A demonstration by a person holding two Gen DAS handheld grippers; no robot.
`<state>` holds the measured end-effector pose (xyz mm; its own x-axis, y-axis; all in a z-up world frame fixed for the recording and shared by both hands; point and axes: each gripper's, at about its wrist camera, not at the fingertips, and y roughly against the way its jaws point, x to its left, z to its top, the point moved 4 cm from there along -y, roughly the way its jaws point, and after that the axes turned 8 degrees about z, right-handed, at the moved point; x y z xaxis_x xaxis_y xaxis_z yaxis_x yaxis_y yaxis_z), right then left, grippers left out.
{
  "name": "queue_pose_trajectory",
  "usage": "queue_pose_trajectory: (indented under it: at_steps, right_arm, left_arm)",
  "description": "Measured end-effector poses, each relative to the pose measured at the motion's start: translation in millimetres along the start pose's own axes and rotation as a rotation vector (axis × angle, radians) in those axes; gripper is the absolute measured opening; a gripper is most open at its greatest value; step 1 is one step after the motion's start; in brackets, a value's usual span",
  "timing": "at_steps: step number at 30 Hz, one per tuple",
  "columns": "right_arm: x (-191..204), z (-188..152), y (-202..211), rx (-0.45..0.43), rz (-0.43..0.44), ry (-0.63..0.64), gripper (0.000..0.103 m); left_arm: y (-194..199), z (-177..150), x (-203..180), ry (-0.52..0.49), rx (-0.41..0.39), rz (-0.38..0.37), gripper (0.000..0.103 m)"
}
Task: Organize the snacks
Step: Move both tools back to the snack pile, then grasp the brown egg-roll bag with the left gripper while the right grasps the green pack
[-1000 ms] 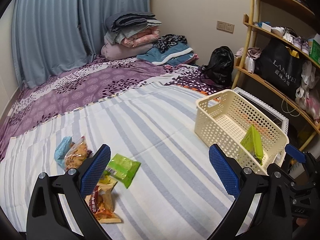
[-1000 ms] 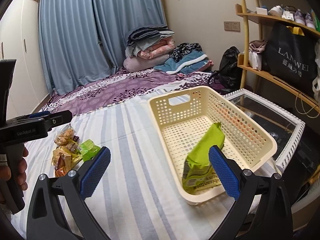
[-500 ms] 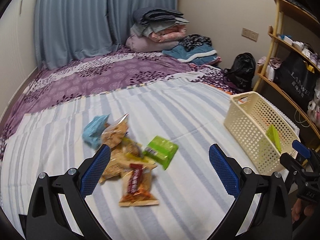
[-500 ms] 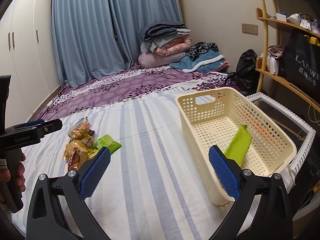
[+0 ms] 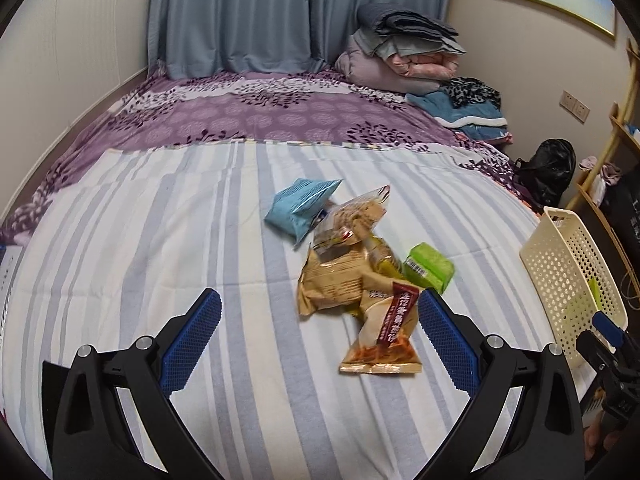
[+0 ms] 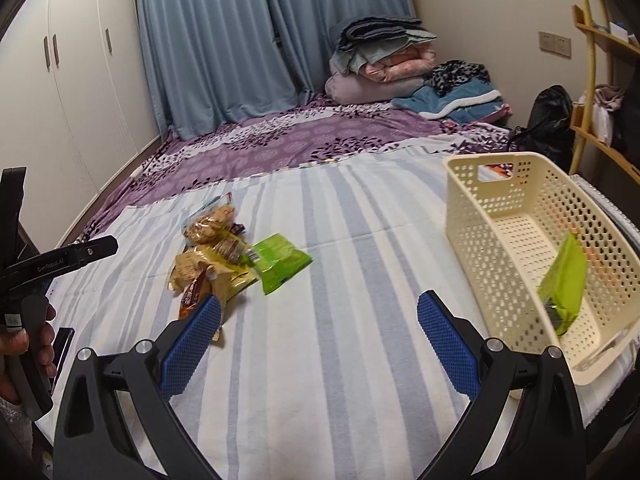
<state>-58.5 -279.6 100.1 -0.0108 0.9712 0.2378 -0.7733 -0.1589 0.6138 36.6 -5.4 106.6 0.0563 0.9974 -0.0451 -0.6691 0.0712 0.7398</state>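
Snacks (image 5: 352, 264) lie heaped on the striped sheet (image 5: 160, 240); 1 green packet (image 6: 564, 284) leans inside the basket (image 6: 480, 216). Left gripper (image 5: 318, 336) and right gripper (image 6: 318, 340) both spread, empty.

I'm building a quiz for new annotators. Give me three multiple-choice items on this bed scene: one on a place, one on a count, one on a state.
1. Where does the cream basket sit?
A. right of the snack pile
B. on the folded blankets
C. on the shelf

2. How many packets lie in the basket?
A. none
B. one
C. four

3. How is the left gripper?
A. shut on a packet
B. open, holding nothing
C. inside the basket

Answers:
1 A, the snack pile lies to its left.
2 B, only the green packet.
3 B, fingers apart over the bed.
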Motion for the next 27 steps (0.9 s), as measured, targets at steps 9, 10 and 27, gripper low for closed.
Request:
queue_pose_trajectory:
  at_steps: [9, 10, 27]
  right_arm:
    - [-5, -4, -11, 0.032, -0.001, -0.016, 0.098]
    - [-7, -5, -12, 0.033, -0.002, -0.021, 0.098]
    - [-36, -13, -37, 0.081, -0.015, -0.073, 0.098]
  left_arm:
    - [-20, -17, -24, -0.049, 0.042, -0.025, 0.100]
    - [-24, -19, -29, -0.061, 0.051, -0.027, 0.100]
    - [-100, -45, -90, -0.166, 0.176, -0.043, 0.100]
